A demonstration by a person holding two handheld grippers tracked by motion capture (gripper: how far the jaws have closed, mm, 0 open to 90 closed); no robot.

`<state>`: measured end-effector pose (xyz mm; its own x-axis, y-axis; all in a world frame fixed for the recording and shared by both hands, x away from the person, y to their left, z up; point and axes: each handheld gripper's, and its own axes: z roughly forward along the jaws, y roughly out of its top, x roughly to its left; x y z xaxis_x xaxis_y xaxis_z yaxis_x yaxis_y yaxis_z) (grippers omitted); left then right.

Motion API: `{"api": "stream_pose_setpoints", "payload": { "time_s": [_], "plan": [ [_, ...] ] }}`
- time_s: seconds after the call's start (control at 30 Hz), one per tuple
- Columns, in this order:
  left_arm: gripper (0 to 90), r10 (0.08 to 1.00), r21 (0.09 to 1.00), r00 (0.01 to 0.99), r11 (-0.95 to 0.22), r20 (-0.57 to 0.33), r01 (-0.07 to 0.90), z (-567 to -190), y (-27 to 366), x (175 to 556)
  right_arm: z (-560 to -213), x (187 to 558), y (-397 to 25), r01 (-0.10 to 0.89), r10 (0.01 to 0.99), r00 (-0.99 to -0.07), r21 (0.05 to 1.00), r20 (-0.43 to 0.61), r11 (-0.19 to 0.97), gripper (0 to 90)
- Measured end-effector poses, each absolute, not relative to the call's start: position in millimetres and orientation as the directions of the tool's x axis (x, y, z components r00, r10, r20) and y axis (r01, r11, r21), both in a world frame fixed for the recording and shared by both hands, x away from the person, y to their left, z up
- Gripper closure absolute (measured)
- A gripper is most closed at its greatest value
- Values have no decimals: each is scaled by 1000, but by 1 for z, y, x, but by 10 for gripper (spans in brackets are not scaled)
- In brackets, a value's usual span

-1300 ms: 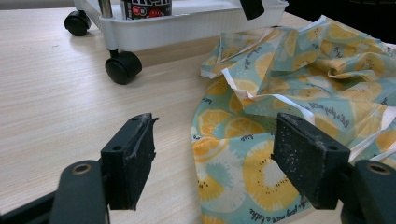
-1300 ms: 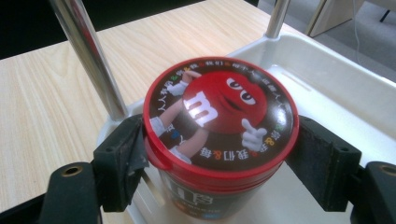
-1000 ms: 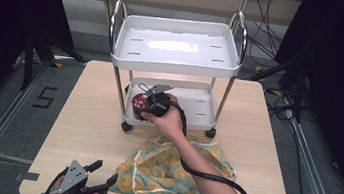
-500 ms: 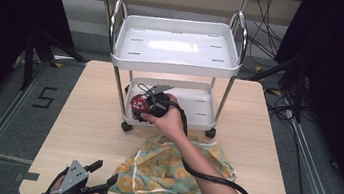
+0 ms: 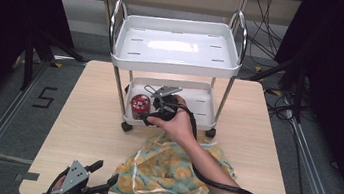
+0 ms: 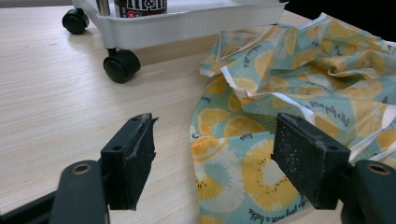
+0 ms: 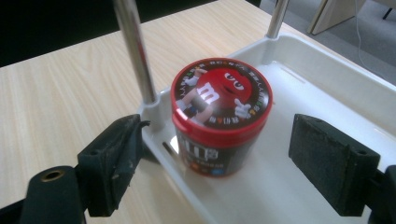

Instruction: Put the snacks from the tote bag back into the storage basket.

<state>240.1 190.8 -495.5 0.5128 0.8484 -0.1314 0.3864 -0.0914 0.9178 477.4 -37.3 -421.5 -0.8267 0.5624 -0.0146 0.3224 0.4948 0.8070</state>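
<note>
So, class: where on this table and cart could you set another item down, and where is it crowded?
Free: the cart's top tray, the lower tray right of the candy tub, and the bare table left of the cloth. Crowded: the front middle, under the cloth, and around the tub, where the right hand-held gripper sits.

The high view looked forward and down from above the person's side, taking in the whole table (image 5: 82,115). The left gripper view sat low and close over the tabletop, facing the cloth (image 6: 280,93) and the cart (image 6: 187,21) beyond. The right gripper view looked steeply down, very near, at the tin (image 7: 218,119) in the cart's lower tray. All three shared the cart and tin.
</note>
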Motion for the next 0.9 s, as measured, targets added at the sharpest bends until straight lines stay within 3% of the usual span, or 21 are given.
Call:
{"api": "stream_pose_setpoints", "payload": {
  "time_s": [0.9],
  "plan": [
    [291,852,917,508,-96,-125,387,-497,190,241,-415,422,-104,301,557,-830,834,-9,462,207]
  ]
}}
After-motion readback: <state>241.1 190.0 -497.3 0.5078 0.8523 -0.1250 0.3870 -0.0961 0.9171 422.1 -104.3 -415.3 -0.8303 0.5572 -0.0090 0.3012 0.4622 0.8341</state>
